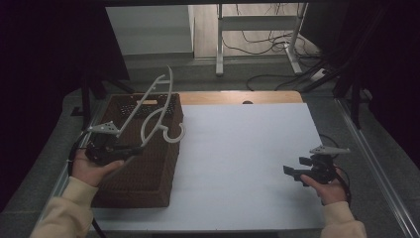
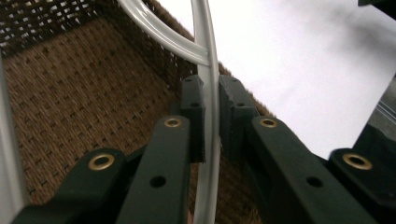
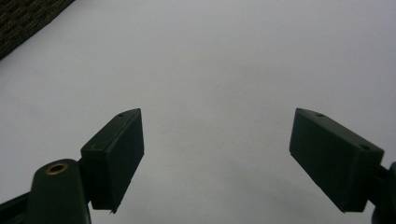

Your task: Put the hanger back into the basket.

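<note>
A white plastic hanger [image 1: 143, 101] is held tilted above a brown woven basket [image 1: 148, 173] at the table's left. My left gripper [image 1: 136, 148] is shut on one thin bar of it. In the left gripper view the pads squeeze that bar of the hanger [image 2: 211, 70] from both sides, the left gripper [image 2: 211, 107] hanging over the inside of the basket [image 2: 84, 93] near its rim. At the table's right side my right gripper [image 1: 289, 171] is held low and apart from the basket. Its jaws stand wide open over the white surface with nothing between them, as the right gripper [image 3: 217, 158] shows.
A white sheet [image 1: 237, 158] covers most of the table, with a strip of bare wood [image 1: 237, 97] at the far edge. Beyond it stand desk legs and loose cables [image 1: 257, 44] on the floor. A corner of the basket [image 3: 23, 18] edges into the right gripper view.
</note>
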Demonstrator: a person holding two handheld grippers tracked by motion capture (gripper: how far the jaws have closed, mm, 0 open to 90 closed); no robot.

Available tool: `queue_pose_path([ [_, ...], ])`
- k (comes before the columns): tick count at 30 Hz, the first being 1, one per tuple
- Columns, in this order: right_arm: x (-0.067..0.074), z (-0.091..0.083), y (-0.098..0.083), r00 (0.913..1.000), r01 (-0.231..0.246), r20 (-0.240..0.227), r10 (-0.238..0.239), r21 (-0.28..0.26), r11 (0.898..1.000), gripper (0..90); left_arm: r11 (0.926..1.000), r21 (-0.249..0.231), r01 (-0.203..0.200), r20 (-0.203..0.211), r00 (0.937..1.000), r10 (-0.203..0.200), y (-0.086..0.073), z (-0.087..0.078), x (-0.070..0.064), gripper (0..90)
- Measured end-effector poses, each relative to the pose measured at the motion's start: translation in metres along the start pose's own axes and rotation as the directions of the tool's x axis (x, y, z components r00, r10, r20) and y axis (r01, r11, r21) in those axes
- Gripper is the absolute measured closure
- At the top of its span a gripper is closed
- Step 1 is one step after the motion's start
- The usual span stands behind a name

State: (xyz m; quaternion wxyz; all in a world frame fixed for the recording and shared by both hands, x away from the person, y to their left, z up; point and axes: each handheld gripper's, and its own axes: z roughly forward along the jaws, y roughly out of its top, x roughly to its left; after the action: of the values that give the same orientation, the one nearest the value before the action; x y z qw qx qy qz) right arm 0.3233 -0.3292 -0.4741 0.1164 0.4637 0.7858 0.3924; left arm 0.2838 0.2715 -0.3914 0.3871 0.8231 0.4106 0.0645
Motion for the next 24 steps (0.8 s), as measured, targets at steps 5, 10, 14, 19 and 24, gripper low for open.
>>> queue_pose_path([
  [5, 0.0, 0.001, 0.0, 1.0, 0.0, 0.001, 0.0, 0.003, 1.0, 17.4, 0.9995, 0.028, -0.01, 0.014, 0.9999, 0.01, -0.008, 0.002, 0.005, 81.7],
  [10, 0.001, 0.001, 0.0, 1.0, -0.001, 0.001, 0.001, 0.005, 1.0, 17.4, 0.9982, 0.056, -0.022, 0.024, 0.9995, 0.02, -0.015, 0.003, 0.009, 81.7],
  [14, 0.0, 0.001, 0.0, 1.0, -0.002, 0.003, 0.002, 0.005, 1.0, 17.4, 0.9967, 0.08, -0.019, 0.036, 0.9992, 0.016, -0.021, 0.004, 0.014, 81.6],
  [19, 0.001, 0.001, 0.0, 1.0, 0.002, 0.002, -0.002, 0.007, 1.0, 17.4, 0.9942, 0.108, 0.001, 0.041, 0.9992, -0.005, -0.027, 0.008, 0.021, 81.6],
  [24, 0.001, 0.002, 0.0, 1.0, 0.001, 0.002, -0.001, 0.009, 1.0, 17.4, 0.9906, 0.137, 0.004, 0.055, 0.9984, -0.012, -0.031, 0.011, 0.025, 81.5],
])
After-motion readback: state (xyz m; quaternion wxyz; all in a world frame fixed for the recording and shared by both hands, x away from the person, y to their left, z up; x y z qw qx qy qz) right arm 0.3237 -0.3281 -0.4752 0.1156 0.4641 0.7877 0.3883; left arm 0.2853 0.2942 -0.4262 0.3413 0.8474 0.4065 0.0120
